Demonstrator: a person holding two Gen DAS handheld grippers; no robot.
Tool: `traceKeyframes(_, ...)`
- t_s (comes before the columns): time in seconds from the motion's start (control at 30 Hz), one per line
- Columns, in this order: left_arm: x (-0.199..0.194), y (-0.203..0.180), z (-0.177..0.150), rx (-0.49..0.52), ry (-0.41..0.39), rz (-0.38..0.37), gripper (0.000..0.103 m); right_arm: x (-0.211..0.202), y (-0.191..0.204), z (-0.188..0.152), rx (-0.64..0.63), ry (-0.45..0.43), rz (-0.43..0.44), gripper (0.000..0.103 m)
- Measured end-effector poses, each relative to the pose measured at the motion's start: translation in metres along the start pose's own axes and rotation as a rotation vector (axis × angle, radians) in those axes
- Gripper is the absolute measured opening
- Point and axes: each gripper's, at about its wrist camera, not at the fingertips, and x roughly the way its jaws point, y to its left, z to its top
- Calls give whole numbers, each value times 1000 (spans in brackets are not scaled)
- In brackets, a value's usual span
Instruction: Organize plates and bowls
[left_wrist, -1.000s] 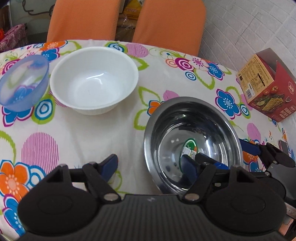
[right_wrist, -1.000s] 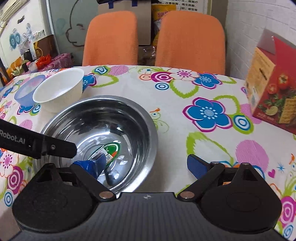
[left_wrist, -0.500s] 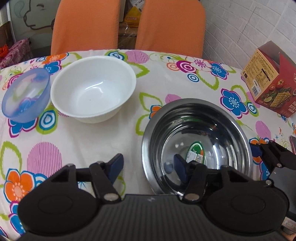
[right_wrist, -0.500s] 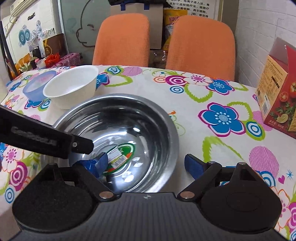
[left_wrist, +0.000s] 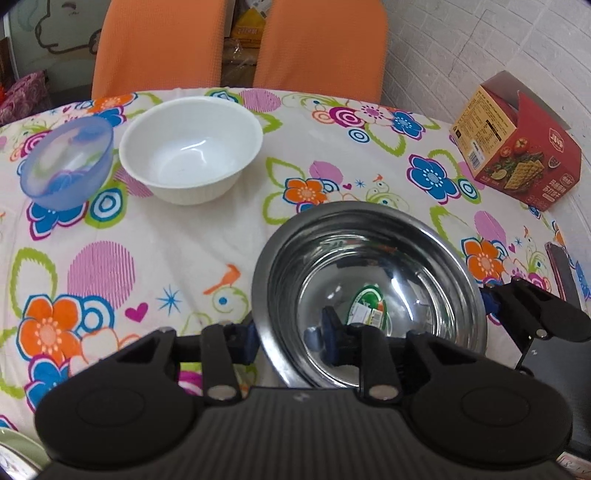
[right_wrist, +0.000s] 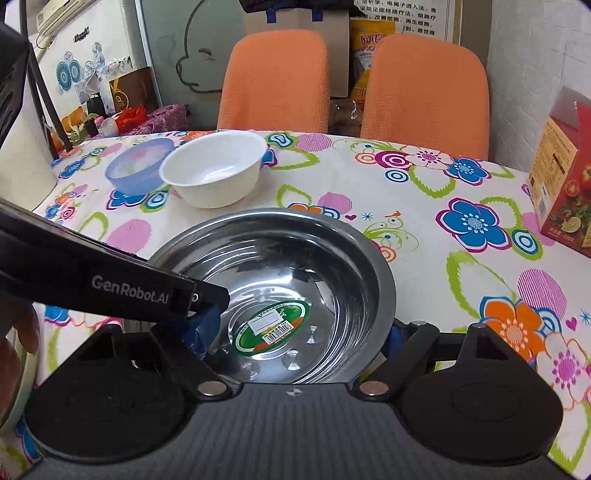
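A steel bowl (left_wrist: 369, 266) with a green sticker inside sits on the flowered tablecloth (left_wrist: 177, 251). My left gripper (left_wrist: 286, 339) is shut on its left rim, with one pad outside and one pad inside against the wall. In the right wrist view the inner pad of the left gripper's fingers (right_wrist: 208, 317) shows inside the steel bowl (right_wrist: 288, 258). My right gripper (right_wrist: 291, 336) stands open across the bowl's near right side, with one finger inside and one outside the rim. Behind stand a white bowl (left_wrist: 192, 147) and a translucent blue bowl (left_wrist: 66, 166), side by side.
A red cracker box (left_wrist: 517, 147) stands at the table's right edge, and a phone (left_wrist: 561, 269) lies nearer on that side. Two orange chairs (right_wrist: 424, 92) stand behind the table. A pale plate rim (left_wrist: 14, 450) shows at the near left.
My left gripper's fingers have drawn together onto the steel bowl's left rim. The right gripper's gap is unchanged, and it has moved further over the bowl.
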Motion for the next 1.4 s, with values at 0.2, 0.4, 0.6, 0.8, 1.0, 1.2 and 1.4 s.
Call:
traceKeyframes(0.2,-37,2,-36,30,-44,-12,25,-37,29,-23,-26,-58,-34,75)
traceKeyframes(0.4,-69,7,-82,54,-77,-28,25,-71,59,-57,-35,-109,-67,75)
traceKeyframes(0.6,-75,11,-114,78,-84,-23,25,-79,75,-83,24,-106,-84,75)
traceKeyframes(0.8,-76,19,-133,62,-90,-25,25,-81,83,-102,97,-95,-49,76)
traceKeyframes(1.0,-68,22,-140,47,-65,-47,25,-79,88,-112,103,-81,-58,77)
traceKeyframes(1.2,-66,18,-144,51,-67,-61,32,-77,84,-122,137,-66,-27,76)
traceKeyframes(1.4,-82,15,-140,73,-150,-12,62,-87,76,-122,147,-87,-28,75)
